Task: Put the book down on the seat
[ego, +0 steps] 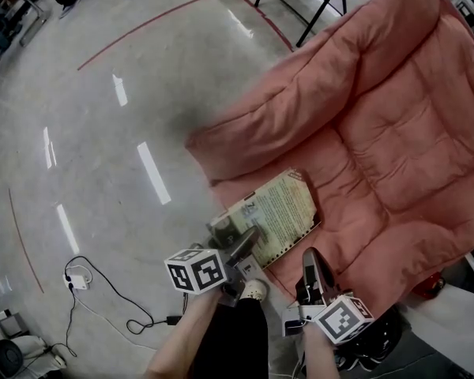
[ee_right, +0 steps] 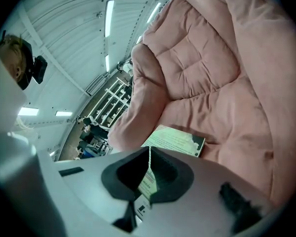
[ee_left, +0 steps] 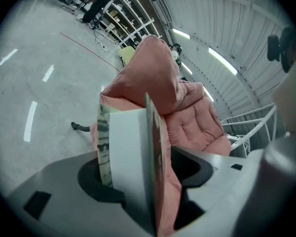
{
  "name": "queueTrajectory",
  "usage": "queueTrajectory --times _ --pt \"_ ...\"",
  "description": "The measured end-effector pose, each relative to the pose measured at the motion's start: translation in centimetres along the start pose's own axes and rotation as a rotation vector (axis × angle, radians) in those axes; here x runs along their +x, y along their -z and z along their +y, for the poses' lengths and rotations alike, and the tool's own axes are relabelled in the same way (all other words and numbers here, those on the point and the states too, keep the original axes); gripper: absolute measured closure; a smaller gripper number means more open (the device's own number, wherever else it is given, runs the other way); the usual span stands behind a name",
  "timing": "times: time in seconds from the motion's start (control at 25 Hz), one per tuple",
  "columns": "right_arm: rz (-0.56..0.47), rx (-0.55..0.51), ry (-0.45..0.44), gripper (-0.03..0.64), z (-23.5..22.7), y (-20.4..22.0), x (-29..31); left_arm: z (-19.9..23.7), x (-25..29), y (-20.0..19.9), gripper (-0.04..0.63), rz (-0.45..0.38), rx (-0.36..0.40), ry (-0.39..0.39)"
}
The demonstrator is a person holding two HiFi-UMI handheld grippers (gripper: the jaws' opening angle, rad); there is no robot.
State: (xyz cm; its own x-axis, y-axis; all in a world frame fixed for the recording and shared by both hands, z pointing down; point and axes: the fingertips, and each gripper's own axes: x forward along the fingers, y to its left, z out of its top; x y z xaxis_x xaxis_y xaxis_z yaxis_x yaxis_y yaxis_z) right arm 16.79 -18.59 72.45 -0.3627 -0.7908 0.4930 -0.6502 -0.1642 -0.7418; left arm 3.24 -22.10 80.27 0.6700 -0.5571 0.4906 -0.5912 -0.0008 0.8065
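A spiral-bound book [ego: 276,212] with a pale green printed cover lies flat on the front edge of the pink cushioned chair's seat [ego: 395,133]. My left gripper [ego: 249,239] straddles its near left corner. In the left gripper view the book [ee_left: 128,147] stands edge-on between wide jaws [ee_left: 144,174], with pink cushion [ee_left: 197,122] showing in the gap beside the right pad. My right gripper [ego: 308,257] sits at the book's near right corner. In the right gripper view its pads [ee_right: 149,174] are pinched on a thin edge of the book [ee_right: 175,141], which lies on the cushion [ee_right: 217,58].
Grey polished floor lies left of the chair, with a black cable and charger [ego: 79,279] and red tape lines [ego: 142,22]. Black stand legs [ego: 300,6] rise behind the chair. The person's shoe [ego: 254,290] is just below the book. A white metal frame [ee_left: 246,132] flanks the chair.
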Motion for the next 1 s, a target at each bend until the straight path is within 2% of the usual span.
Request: queueTrajectory --times 0.28,1.0 --pt "-0.029 0.005 -0.015 0.603 0.9 -0.6 -1.0 1.2 -1.2 -0.1 0.275 0.006 0.047 -0.119" --pt "-0.036 0.032 0.010 0.603 1.5 1.6 -2.9 2.0 -5.9 0.0 0.274 -0.064 0.014 -0.180"
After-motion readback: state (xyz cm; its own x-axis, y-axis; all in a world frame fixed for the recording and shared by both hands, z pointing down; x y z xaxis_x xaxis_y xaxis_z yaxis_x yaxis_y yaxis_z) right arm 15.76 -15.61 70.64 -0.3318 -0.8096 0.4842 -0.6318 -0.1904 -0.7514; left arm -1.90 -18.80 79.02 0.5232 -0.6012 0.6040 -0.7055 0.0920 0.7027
